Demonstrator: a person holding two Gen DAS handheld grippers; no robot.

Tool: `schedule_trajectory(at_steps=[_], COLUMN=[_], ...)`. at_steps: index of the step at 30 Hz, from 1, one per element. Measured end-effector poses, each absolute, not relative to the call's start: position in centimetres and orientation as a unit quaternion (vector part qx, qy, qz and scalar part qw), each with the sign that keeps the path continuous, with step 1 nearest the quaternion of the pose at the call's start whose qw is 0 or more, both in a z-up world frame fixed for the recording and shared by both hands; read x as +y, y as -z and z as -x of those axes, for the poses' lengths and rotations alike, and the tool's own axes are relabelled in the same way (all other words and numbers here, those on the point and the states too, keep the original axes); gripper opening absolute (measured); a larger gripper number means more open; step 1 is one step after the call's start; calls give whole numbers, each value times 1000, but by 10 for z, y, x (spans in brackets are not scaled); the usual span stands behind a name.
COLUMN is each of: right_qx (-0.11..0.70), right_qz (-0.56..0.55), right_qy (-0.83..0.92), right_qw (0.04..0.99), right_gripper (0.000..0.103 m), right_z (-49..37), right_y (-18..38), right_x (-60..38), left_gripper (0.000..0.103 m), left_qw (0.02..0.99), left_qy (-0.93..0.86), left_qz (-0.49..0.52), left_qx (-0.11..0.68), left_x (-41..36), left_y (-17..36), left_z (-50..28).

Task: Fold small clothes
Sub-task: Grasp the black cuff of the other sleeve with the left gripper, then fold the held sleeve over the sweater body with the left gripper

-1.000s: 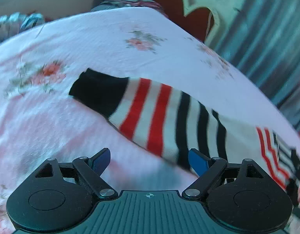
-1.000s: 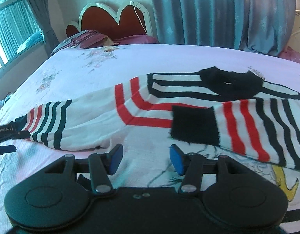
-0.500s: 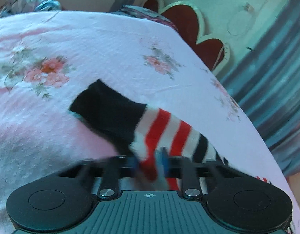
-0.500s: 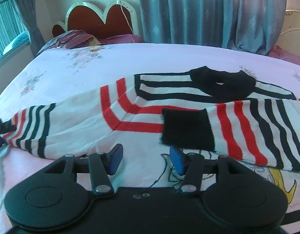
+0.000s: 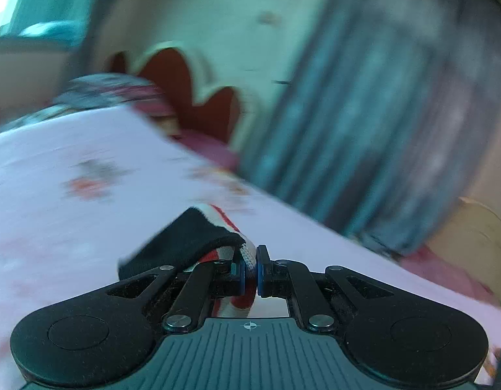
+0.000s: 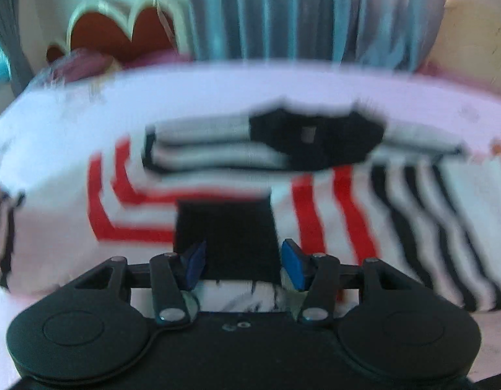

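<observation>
- Left tool (image 5: pixel 250 271) is clamped tight on the sweater's striped sleeve (image 5: pixel 198 243), lifted above the bed (image 5: pixel 71 227).
- Right tool (image 6: pixel 242 265) is spread wide, its fingers flanking the other black cuff (image 6: pixel 226 230) on the sweater (image 6: pixel 217 169) ahead.

— How many garments were there on the bed (image 6: pixel 71 104)?

— One striped sweater (image 6: pixel 217 175), with two black cuffs (image 6: pixel 226 237) showing across the views.

— And grippers?

— Two: a left gripper (image 5: pixel 249 271) and a right gripper (image 6: pixel 242 265).

— Anything behind?

— One headboard (image 6: pixel 120 29) and one blue-grey curtain (image 6: pixel 299 16).
</observation>
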State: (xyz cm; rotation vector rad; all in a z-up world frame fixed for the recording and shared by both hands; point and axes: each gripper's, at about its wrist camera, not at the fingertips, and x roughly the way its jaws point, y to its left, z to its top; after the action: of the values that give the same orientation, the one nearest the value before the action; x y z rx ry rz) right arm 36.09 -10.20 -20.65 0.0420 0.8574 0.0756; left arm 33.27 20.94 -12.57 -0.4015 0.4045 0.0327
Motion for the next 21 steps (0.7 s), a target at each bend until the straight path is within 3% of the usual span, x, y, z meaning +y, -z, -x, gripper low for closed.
schedule_trajectory(at_steps=[8,13,18,20,21], right_qx=[374,356,358,357,355], right_qz=[-94,-101,-118,-130,-132], right_qy=[-62,-33,-13,-17,-20], right_qw=[920,928,926,925,925], right_gripper=[51,54,55,57,59], right_z=[-334,-311,-297,-294,-293], right_y=[173,160,164,164,164], right_x=[-161,-218,-258,-264,-265], left_gripper=[6,6,7,26,56], left_qw=[957,938,914,908,909], left_qy=[145,215,222,226,228], left_qz=[128,63,-14,-33,-37], left_qx=[216,264,339,350,346], left_x=[46,-56,-105,-110,-108], left_y=[111,137,175,179,177], left_z=[-354,-361,-351,-337,-331])
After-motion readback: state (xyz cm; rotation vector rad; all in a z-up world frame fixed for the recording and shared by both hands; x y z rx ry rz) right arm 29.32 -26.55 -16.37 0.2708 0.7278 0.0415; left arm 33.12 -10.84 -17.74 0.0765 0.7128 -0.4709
